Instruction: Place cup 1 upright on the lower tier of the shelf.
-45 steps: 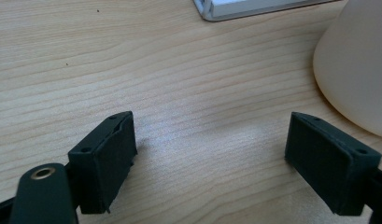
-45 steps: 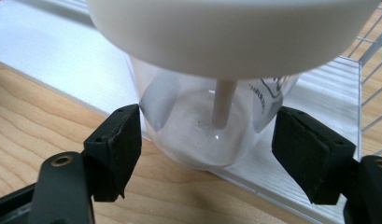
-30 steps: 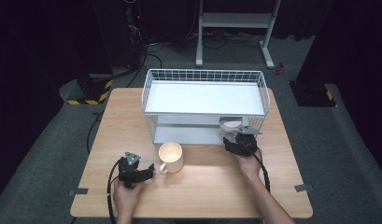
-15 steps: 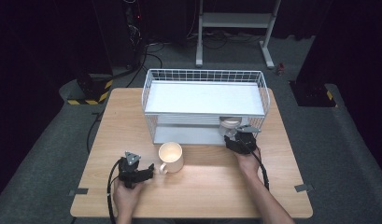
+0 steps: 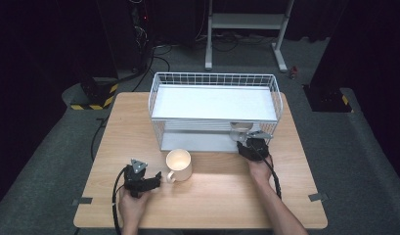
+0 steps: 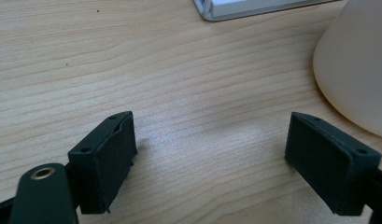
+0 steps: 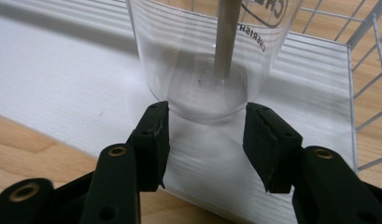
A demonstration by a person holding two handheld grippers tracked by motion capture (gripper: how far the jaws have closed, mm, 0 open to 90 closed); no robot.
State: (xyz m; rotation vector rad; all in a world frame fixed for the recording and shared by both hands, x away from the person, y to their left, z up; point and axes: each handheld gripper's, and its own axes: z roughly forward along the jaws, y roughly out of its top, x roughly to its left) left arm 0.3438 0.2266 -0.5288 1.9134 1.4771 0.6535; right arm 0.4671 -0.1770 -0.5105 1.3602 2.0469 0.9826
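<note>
Jaws of the right gripper (image 7: 205, 135) have just been closing and now clench the base of a clear plastic cup (image 7: 212, 56), one pad on each side of it. The right gripper view brings out what the high view cannot: the cup is see-through, carries dark printed lettering, stands upright on the white ribbed lower shelf (image 7: 62, 88) of the wire rack (image 5: 214, 105), and a grey post shows through its wall. From the high view, the same cup (image 5: 240, 131) is only a pale shape under the rack's upper shelf, near the rack's right end, with the right gripper (image 5: 249, 144) just in front of it.

Jaws of the left gripper (image 6: 226, 158) stand wide apart and released over bare wood, nothing between them; a cream mug (image 6: 357, 65) sits just to one side. The high view shows that mug (image 5: 179, 165) upright on the counter (image 5: 207, 200), handle turned toward the left gripper (image 5: 156, 180).

Counted: two grippers, one clear cup, one mug, one rack with two shelves.
</note>
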